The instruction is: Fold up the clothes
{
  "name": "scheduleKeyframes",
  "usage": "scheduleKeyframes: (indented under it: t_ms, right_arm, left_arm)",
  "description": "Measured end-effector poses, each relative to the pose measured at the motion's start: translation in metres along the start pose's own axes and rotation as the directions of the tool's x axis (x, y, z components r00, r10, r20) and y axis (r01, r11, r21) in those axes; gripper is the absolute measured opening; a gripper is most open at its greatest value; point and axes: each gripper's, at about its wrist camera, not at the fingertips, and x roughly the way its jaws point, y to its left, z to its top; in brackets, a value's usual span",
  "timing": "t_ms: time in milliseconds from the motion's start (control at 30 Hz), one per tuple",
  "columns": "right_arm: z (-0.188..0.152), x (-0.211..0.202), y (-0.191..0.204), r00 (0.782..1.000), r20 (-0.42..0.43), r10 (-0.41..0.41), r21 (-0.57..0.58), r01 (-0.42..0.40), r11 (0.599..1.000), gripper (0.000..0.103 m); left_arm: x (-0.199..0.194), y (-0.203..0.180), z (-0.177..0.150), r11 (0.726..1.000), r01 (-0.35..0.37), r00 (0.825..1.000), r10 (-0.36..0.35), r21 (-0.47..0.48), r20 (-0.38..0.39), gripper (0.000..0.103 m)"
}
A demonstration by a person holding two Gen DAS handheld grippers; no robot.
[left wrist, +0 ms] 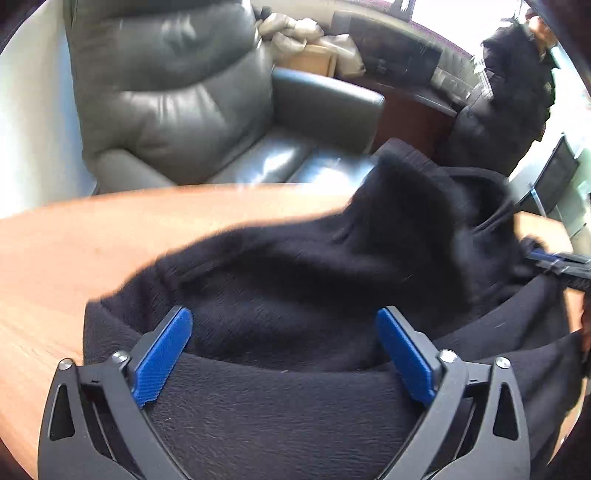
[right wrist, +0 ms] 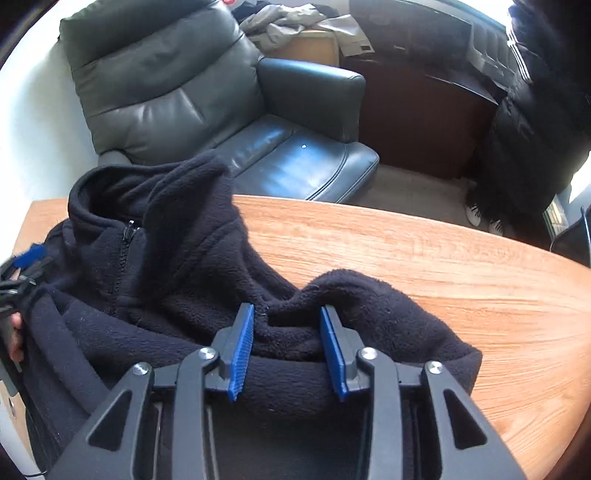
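1. Navy fleece jacket (right wrist: 155,280) lies rumpled on a wooden table (right wrist: 461,280), with its stand-up collar raised at the far left of the right wrist view and a black zipper (right wrist: 123,254) running down the front.
2. In the right wrist view the right gripper (right wrist: 286,343) sits low at the near edge, its blue pads (right wrist: 242,350) parted on either side of a bunched ridge of fleece; the jaws stand partly open and the fabric between them looks loose rather than pinched.
3. In the left wrist view the left gripper (left wrist: 284,354) has its blue pads (left wrist: 162,358) spread wide apart over the jacket (left wrist: 295,280), with cloth lying between and beneath them but nothing clamped.
4. Each claw shows in the other's camera: the right one appears blurred at the right edge of the left wrist view, touching the fabric, and the left one appears at the left edge of the right wrist view, beside the jacket's shoulder.
5. Beyond the far edge of the table stands a grey leather armchair (right wrist: 166,85).
6. Further back, a cardboard box (right wrist: 314,46) carries a heap of pale cloth (right wrist: 280,20), next to a dark wood cabinet (right wrist: 421,107).
7. At the far right a dark puffy coat (right wrist: 532,133) hangs beside the cabinet.
8. The left wrist view is motion-blurred, so the jacket's fine detail cannot be made out there.
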Motion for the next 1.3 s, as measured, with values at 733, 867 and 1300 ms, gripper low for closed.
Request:
scheduleKeyframes:
  t_ms: [733, 867, 1300]
  right_arm:
    - [-0.017, -0.033, -0.013, 0.986, 0.102, -0.134, 0.043, 0.13, 0.991, 0.002]
    - [-0.043, -0.105, 0.026, 0.952, 0.29, -0.101, -0.006, 0.108, 0.994, 0.045]
    - [-0.289, -0.232, 0.111, 0.938, 0.33, -0.105, 0.097, 0.077, 0.992, 0.08]
  left_arm:
    - [-0.023, 0.0, -0.004, 0.998, -0.059, 0.997, 0.06, -0.01, 0.057, 0.101]
    - [-0.092, 0.016, -0.053, 0.998, -0.06, 0.993, 0.06, 0.003, 0.105, 0.102]
    - [-0.271, 0.058, -0.245, 0.998, -0.055, 0.99, 0.054, 0.006, 0.127, 0.103]
